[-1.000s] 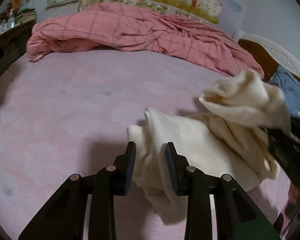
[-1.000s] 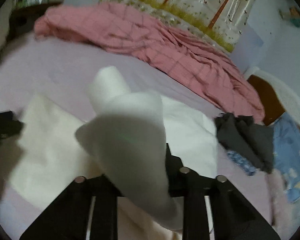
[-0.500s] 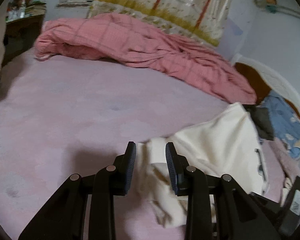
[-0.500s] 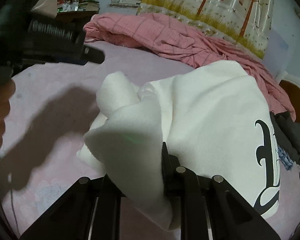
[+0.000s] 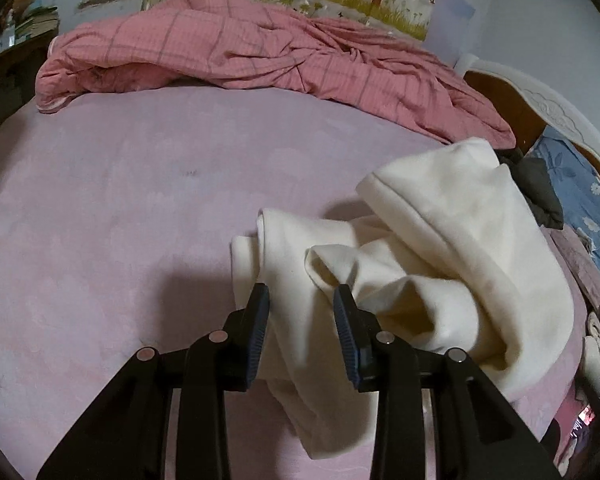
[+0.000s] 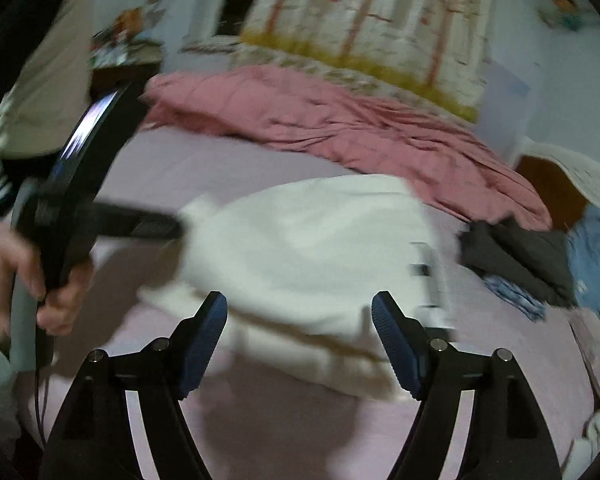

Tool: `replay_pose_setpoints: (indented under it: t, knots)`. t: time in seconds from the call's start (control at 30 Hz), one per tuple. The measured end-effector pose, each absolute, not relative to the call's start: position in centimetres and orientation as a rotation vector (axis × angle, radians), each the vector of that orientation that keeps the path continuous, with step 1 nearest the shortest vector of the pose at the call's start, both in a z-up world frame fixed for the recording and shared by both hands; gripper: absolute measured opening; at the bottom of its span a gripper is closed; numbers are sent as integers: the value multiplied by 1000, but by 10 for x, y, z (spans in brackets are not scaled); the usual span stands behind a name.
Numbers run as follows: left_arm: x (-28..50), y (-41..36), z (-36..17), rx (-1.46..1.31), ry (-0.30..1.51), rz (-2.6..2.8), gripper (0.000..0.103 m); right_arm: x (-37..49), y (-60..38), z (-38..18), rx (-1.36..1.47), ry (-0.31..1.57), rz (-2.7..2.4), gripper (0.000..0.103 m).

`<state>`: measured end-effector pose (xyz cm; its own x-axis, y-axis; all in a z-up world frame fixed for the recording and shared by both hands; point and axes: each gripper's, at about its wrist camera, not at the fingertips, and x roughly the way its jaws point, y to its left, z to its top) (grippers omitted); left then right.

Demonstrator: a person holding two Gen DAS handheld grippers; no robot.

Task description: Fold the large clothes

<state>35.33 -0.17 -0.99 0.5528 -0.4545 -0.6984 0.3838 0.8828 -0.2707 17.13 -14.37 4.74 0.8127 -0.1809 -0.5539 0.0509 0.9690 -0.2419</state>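
On the pink bed (image 5: 100, 240), toward its right side: cream garment (image 5: 460, 260), heaped in thick rolls rather than laid flat, just short of the pink quilt (image 5: 260, 48) and close beside a pile of dark clothes (image 6: 516, 256). Left hand-held gripper (image 5: 300, 304) closed to a narrow gap on a gathered fold of that garment, cloth filling the space from pad to pad. Right hand-held gripper (image 6: 300, 312) spread wide, having just been opening, with nothing pinched; cloth only beyond and below its tips. Likely trouble from here: pulling with the left alone and dragging the whole heap instead of spreading it, with only one bunched fold held; trapping several layers in that pinch and setting a crooked crease; re-gripping with the right at a guess and catching the wrong edge, or snagging the sheet underneath; sliding the garment onto the dark clothes. Hard to make out: whole right view smeared by motion; black print (image 6: 424, 272) on the cloth unreadable; sleeves, hem and collar not told apart among the rolls; near end of the garment hidden behind the left jaws; person's hand (image 6: 60, 300) on the left handle blurred and cut by the frame edge.
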Motion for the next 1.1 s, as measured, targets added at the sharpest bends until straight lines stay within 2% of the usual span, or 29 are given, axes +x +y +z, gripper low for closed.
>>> replay_pose_setpoints:
  t: [0.1,0.17,0.2,0.23,0.27,0.33,0.37,0.43,0.6,0.67,0.73,0.8,0.9,0.97,1.0,1.03,1.1]
  knots:
    - [348,4,1,-133,815,-525,33,174,-189,69,-147,596,-253,77]
    - [344,9,8,-175,798,-553,46,191,-228,74,-90,644,-333,77]
    - [342,13,11,-199,786,-561,56,203,-244,72,-80,680,-356,77]
    - [340,15,14,-213,771,-559,60,215,-259,67,-70,724,-370,76]
    - [339,17,17,-219,759,-560,62,226,-272,60,-52,766,-370,68]
    - [339,17,19,-227,753,-582,73,243,-294,45,31,829,-337,52]
    - [339,17,20,-239,754,-596,74,250,-302,40,84,849,-302,37]
    - [340,15,20,-256,758,-619,74,259,-304,38,140,894,-184,20]
    - [341,10,19,-306,762,-647,78,273,-272,45,109,982,98,20]
    - [339,12,22,-330,743,-648,79,274,-263,46,76,984,14,20]
    - [335,16,28,-364,707,-676,87,274,-260,46,43,968,-37,20]
    - [333,15,32,-385,706,-725,91,269,-255,43,30,952,-35,20]
    - [336,-6,26,-348,772,-786,100,264,-253,43,6,944,-40,20]
    - [345,-25,10,-331,877,-778,100,261,-253,43,12,941,-45,20]
    - [352,-33,-2,-337,929,-756,98,259,-251,44,12,933,-46,20]
    - [357,-39,-12,-339,958,-734,87,263,-252,46,11,921,-48,23]
    - [365,-50,-30,-339,991,-733,68,261,-257,46,7,896,-77,41]
